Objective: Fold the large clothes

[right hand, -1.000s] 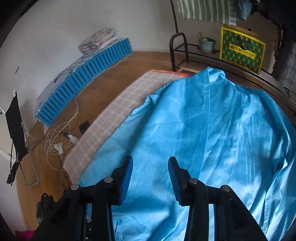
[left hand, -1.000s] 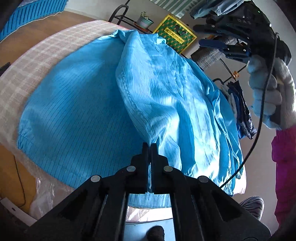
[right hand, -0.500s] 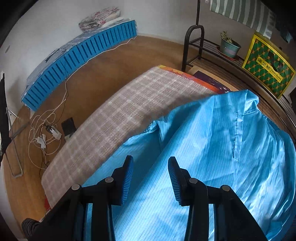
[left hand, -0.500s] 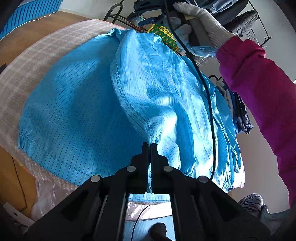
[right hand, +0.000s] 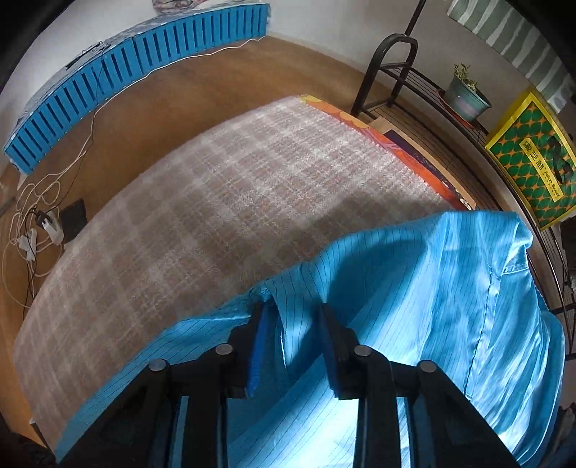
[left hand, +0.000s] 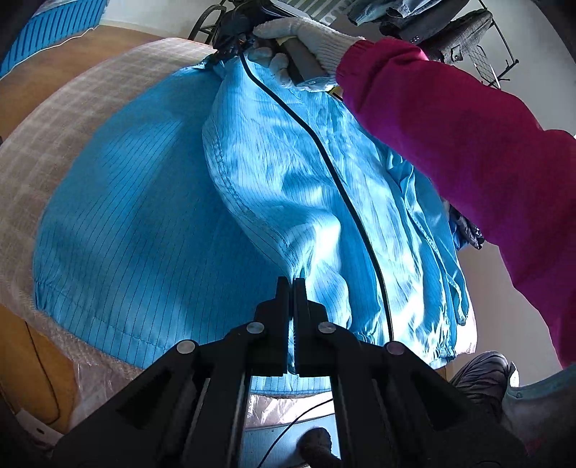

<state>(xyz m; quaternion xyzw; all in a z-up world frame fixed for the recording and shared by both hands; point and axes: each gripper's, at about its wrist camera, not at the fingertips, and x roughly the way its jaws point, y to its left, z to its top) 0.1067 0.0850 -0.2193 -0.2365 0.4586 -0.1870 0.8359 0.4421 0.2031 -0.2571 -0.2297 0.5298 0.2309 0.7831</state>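
A large light-blue pinstriped garment (left hand: 144, 234) lies spread over a checked padded table cover (right hand: 216, 198). My left gripper (left hand: 291, 284) is shut on a seamed fold of it near the front hem and holds that fold slightly raised. At the garment's far edge my right gripper (right hand: 292, 309) points steeply down, its jaws closing. They still stand apart, with a ridge of the blue garment (right hand: 432, 288) between the blue pads. A white-gloved hand (left hand: 306, 32) on a magenta sleeve (left hand: 468, 144) holds that gripper.
A black cable (left hand: 324, 144) runs from the right hand across the garment. Beyond the table stand a black metal rack (right hand: 396, 72), a potted plant (right hand: 466, 99) and a yellow-green box (right hand: 532, 162). A blue ribbed mattress (right hand: 126, 72) and floor wires (right hand: 36, 223) lie at the left.
The right gripper has travelled to the garment's far edge and dropped onto it, so cloth now sits between its fingers. The sleeve now crosses the left wrist view. The left gripper has kept still.
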